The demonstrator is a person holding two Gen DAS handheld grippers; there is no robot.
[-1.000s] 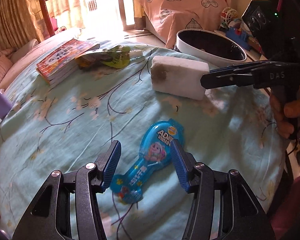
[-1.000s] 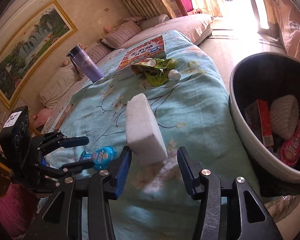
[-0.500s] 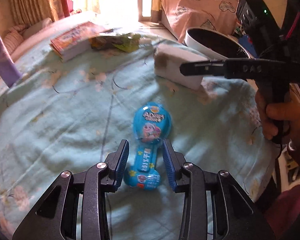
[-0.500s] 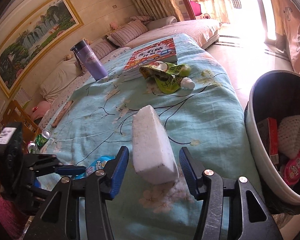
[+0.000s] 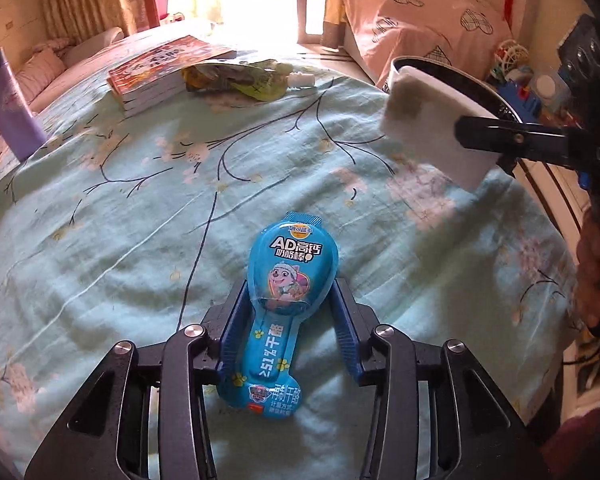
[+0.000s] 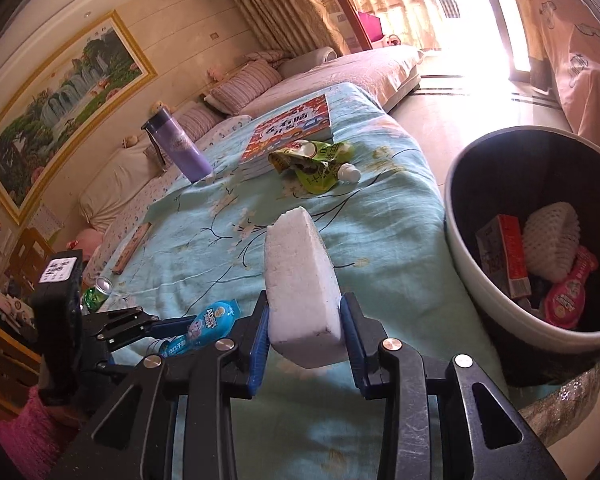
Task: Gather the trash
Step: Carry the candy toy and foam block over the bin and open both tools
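The left gripper (image 5: 290, 312) clenches a blue snack wrapper (image 5: 284, 304) at the near edge of the teal bedspread (image 5: 140, 220). The right gripper (image 6: 305, 330) grasps a white foam block (image 6: 300, 276) lifted off the bed, left of the trash bin (image 6: 472, 280)

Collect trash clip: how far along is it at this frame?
Done: the bin already holds a red box, a foam net and a red wrapper. In hand: the right gripper clamps the white foam block; the left gripper grips the blue snack packet. Left: binning both, then the green pouch by the book.
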